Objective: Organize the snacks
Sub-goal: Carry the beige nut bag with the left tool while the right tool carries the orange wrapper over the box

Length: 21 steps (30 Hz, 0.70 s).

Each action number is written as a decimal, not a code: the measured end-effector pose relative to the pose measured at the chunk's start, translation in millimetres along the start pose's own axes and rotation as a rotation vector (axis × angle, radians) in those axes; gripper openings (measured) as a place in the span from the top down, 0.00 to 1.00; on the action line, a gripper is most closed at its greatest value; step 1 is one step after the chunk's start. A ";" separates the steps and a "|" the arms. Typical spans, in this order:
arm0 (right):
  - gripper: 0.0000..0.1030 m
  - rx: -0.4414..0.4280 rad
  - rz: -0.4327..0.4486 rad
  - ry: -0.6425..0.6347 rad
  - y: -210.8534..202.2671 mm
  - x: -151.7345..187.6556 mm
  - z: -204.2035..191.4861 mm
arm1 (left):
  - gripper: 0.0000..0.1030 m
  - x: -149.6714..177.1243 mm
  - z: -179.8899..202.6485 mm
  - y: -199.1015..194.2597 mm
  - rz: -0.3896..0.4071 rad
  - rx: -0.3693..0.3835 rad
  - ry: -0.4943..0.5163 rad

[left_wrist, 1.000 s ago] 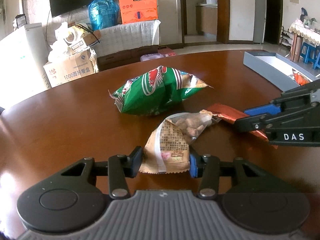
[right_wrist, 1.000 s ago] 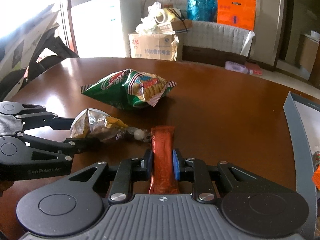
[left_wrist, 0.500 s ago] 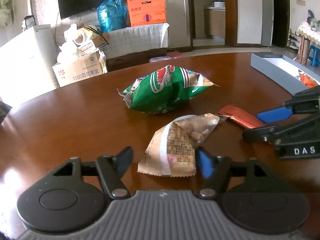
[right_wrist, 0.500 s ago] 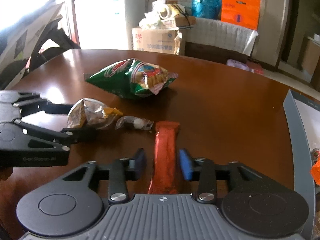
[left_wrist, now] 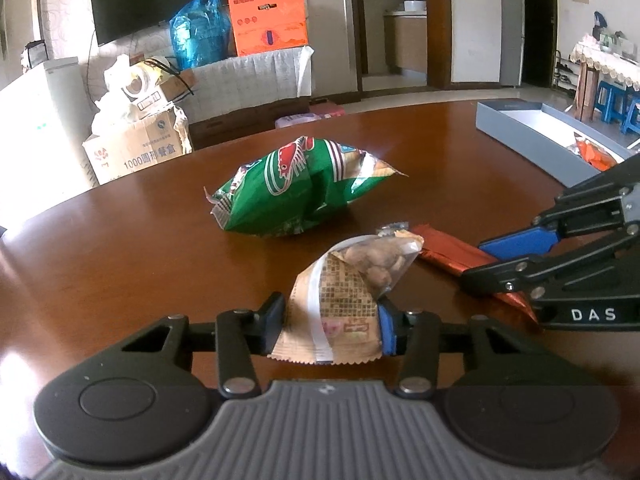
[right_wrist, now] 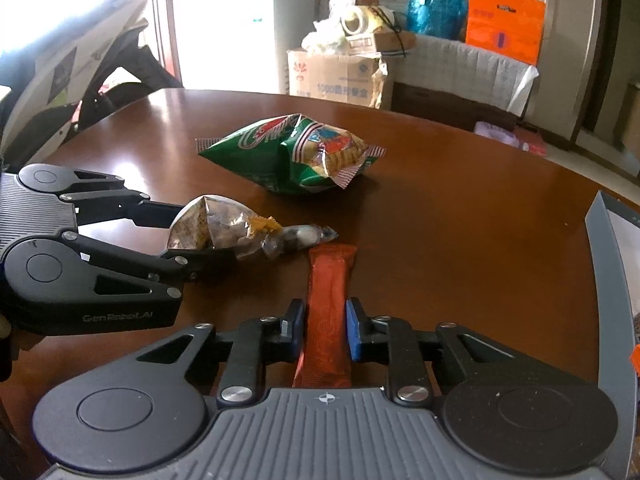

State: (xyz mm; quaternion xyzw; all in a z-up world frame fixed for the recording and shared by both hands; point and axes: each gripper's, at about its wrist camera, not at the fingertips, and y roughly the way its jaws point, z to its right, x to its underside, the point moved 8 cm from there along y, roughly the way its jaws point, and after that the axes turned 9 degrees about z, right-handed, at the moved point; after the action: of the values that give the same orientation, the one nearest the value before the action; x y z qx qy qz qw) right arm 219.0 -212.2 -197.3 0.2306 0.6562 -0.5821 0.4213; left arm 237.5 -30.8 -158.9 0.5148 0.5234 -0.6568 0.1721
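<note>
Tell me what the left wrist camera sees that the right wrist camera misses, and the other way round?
Only the left view shows the doorway and the blue stools beyond the table. Only the right view shows the white fridge in full and the folded chair. Both show the green chip bag, the nut packet pinched in the left gripper, the red bar pinched in the right gripper, and the grey tray.

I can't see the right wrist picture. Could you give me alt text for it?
The right gripper pinches a red snack bar on a brown table. The left gripper clamps a nut packet beside it, with a green chip bag behind.
</note>
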 end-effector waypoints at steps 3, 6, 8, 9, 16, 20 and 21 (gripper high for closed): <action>0.77 -0.003 0.000 -0.001 -2.5 -1.7 -1.2 | 0.56 0.8 -0.5 -2.3 -0.009 -0.010 -0.004; 0.77 -0.004 0.005 0.001 -5.2 -4.1 -2.2 | 0.57 2.5 0.4 -5.3 -0.015 -0.023 -0.001; 0.77 -0.005 0.012 0.002 -8.3 -5.9 -2.2 | 0.57 1.8 2.3 -6.4 -0.020 -0.033 0.005; 0.77 -0.004 0.015 0.002 -10.6 -5.3 -1.5 | 0.57 1.5 2.7 -6.7 -0.024 -0.037 0.005; 0.77 -0.001 0.047 0.006 -28.2 -13.9 1.9 | 0.57 -8.6 10.5 -15.5 -0.010 -0.045 0.011; 0.77 0.007 0.076 0.006 -44.0 -20.4 7.0 | 0.57 -20.0 20.8 -25.3 0.010 -0.043 0.010; 0.77 0.010 0.086 0.007 -48.9 -22.3 9.0 | 0.57 -23.4 24.8 -28.0 0.015 -0.039 0.013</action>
State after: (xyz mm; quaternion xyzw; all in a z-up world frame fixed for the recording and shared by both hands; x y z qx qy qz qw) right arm 194.8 -227.2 -150.8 0.2625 0.6443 -0.5658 0.4424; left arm 213.5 -48.7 -126.5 0.5197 0.5333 -0.6418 0.1835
